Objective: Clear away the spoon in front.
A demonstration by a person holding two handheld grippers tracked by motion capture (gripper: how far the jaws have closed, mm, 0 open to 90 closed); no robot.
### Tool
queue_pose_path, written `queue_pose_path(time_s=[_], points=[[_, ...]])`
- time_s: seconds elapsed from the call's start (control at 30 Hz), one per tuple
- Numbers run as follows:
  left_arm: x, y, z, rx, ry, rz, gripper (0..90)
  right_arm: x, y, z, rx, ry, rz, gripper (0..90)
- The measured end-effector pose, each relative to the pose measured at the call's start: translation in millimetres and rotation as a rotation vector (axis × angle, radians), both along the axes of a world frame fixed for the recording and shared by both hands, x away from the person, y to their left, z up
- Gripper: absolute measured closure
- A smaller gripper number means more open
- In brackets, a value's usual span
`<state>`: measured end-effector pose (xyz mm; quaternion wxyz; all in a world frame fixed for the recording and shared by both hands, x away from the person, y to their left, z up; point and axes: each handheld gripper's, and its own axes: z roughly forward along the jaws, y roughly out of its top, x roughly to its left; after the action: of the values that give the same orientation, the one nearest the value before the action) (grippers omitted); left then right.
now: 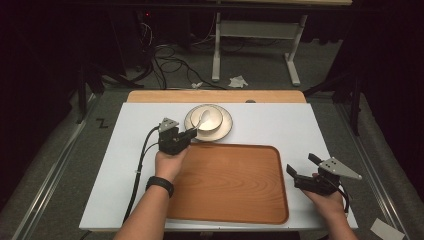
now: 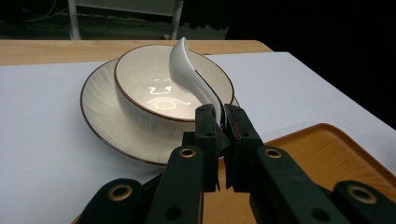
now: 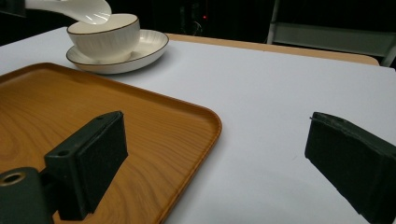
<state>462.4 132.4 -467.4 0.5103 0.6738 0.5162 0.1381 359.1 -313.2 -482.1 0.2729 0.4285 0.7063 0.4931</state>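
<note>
On the white table (image 1: pixel 270 125), left gripper (image 2: pixel 220 122) pinches a spoon (image 2: pixel 187 70) over the bowl (image 2: pixel 140 100); right gripper (image 1: pixel 301 166) fingers spread.

The wooden tray (image 1: pixel 235 182) takes up the middle of the bench (image 1: pixel 280 122) along its near edge, and its low rim is the sole barrier there, its inside lying bare. Toward the far edge, left of centre, a bowl (image 1: pixel 210 120) on a saucer (image 1: pixel 226 131) blocks the way, a white spoon (image 2: pixel 187 70) rising over the bowl from the left gripper (image 2: pixel 219 122). The far right corner and both side strips of the bench lie free
</note>
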Motion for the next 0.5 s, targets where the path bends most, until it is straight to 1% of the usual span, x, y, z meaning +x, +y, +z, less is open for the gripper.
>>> queue_pose_path(time_s=[0.17, 0.2, 0.3, 0.4, 0.43, 0.5], points=[[-8.9, 1.6, 6.5, 0.015, -0.037, -0.022, 85.1, -0.5, 0.4, 0.2, -0.001, -0.007, 0.001, 6.5], [-11.1, 2.2, 7.2, 0.01, -0.046, -0.026, 85.1, -0.5, 0.5, 0.2, -0.001, -0.007, 0.001, 6.5], [-18.5, 6.4, 8.7, 0.0, -0.054, -0.034, 85.1, -0.5, 0.9, 0.0, -0.003, -0.005, 0.001, 6.5], [-26.2, 11.0, 8.6, 0.005, -0.067, -0.037, 85.1, -0.7, 1.1, 0.1, -0.003, -0.005, 0.0, 6.7], [-29.2, 12.7, 8.5, -0.002, -0.069, -0.037, 85.1, -0.9, 1.4, 0.1, -0.003, -0.004, 0.0, 6.7], [-35.6, 16.6, 8.3, -0.002, -0.077, -0.041, 85.1, -1.2, 1.7, 0.0, -0.005, -0.002, 0.002, 6.7]])
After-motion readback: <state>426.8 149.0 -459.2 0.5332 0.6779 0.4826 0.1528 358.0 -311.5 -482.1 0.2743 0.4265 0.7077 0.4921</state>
